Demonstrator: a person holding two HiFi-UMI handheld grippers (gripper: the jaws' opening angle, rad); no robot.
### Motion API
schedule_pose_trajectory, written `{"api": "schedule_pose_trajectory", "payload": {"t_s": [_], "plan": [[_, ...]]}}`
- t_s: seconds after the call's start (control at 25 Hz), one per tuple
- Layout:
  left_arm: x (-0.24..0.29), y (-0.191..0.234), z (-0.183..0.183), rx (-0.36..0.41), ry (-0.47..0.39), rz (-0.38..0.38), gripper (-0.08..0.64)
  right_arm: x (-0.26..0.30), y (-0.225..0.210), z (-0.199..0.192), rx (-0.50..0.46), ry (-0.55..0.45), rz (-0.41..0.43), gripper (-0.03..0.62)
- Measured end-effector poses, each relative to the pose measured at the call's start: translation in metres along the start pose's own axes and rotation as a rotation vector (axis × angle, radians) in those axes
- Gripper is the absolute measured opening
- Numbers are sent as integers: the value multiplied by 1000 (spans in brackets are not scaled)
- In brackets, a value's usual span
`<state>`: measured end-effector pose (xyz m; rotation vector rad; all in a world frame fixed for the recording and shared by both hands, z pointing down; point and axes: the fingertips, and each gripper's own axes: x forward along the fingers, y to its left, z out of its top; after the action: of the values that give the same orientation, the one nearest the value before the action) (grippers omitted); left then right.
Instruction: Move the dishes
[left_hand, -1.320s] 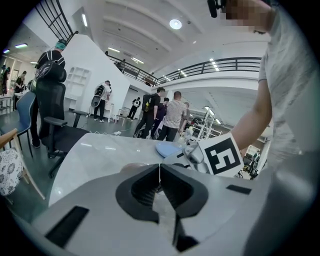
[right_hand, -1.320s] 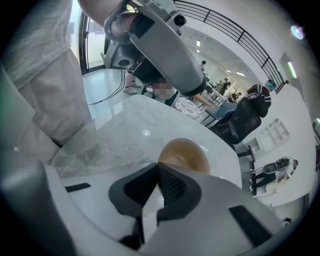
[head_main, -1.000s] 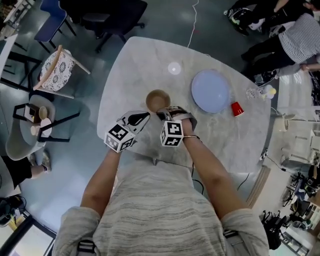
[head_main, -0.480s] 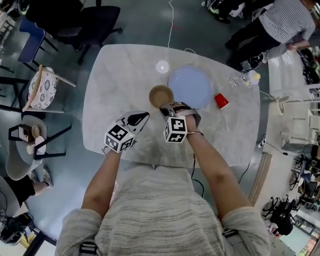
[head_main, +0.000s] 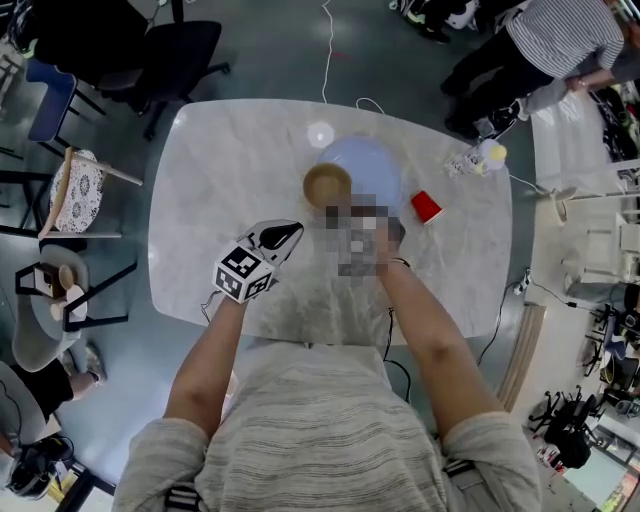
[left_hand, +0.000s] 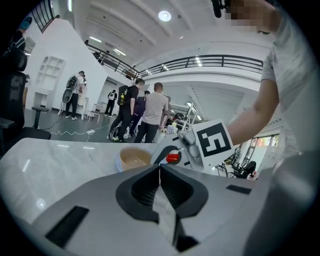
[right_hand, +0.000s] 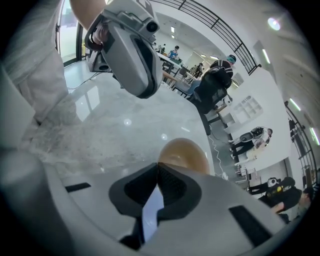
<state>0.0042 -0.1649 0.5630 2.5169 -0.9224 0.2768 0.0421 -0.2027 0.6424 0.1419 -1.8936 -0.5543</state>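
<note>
A brown bowl (head_main: 327, 186) hangs over the left part of a pale blue plate (head_main: 372, 165) on the white marble table (head_main: 220, 180). Whether the bowl touches the plate I cannot tell. My right gripper (right_hand: 158, 165) is shut on the bowl's near rim (right_hand: 182, 152); in the head view a mosaic patch covers it. My left gripper (head_main: 288, 233) hovers just left of the bowl, shut with nothing between its jaws (left_hand: 159, 167). In the left gripper view, the bowl (left_hand: 134, 158) sits ahead with the right gripper's marker cube (left_hand: 212, 142) beside it.
A red cup (head_main: 426, 207) stands right of the plate, and a clear bottle (head_main: 480, 157) lies near the table's right edge. Chairs (head_main: 80, 190) stand off the left side. People (head_main: 560, 40) stand beyond the far right corner.
The right gripper has carried the bowl rightward across the table until it overlaps the blue plate. The left gripper has moved the same way alongside, still shut.
</note>
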Motion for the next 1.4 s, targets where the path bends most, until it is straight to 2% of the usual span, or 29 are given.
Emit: {"api": "schedule_pose_trajectory", "payload": {"t_s": [0.4,0.68,0.96,1.16,1.2,1.28,1.4], "plan": [[37,0,2,-20,25,-1,20,23,-15,-40,35,24,24,23],[46,2,2,-17,44,12,21,32,-23,-51,64,13,28,23],[48,4,-3,-31,55,22,21,42,-15,-53,31,24,46,25],[48,5,-6,-40,58,25,21,43,-12,-53,60,10,79,25],[48,6,-7,-42,59,27,21,43,-12,-52,70,6,88,30],[47,8,-8,-49,60,29,21,42,-12,-49,92,-2,103,113],[47,9,-8,-53,59,27,21,38,-15,-47,119,-16,100,123]]}}
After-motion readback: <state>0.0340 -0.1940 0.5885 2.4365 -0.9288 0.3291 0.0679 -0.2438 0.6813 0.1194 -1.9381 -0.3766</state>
